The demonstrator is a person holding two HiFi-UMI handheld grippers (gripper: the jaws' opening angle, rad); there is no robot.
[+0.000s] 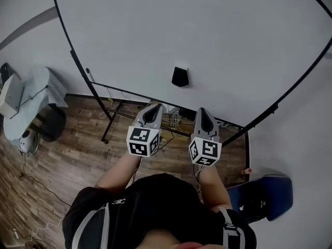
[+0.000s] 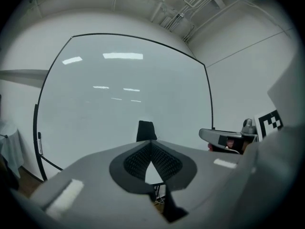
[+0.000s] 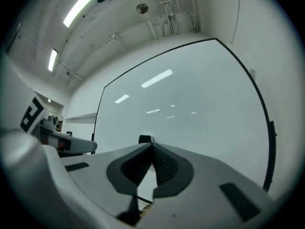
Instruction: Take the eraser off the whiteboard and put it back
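Ahead, a small black rectangular eraser (image 1: 180, 77) sits on the large black-framed whiteboard (image 1: 218, 30). The left gripper (image 1: 154, 109) and right gripper (image 1: 202, 111) are both closed, empty and apart from it.

Right tool (image 3: 152, 146) jaws closed tip to tip, nothing between them, facing whiteboard (image 3: 190, 104); dark eraser (image 3: 145, 139) on the board just above the tips; left tool (image 3: 88, 146) at left edge.

Glossy whiteboard (image 1: 207, 30), matt blk eraser (image 1: 180, 77), matt grey plastic left gripper (image 1: 155, 107) & right gripper (image 1: 202, 110), wood-plank floor (image 1: 67, 160)
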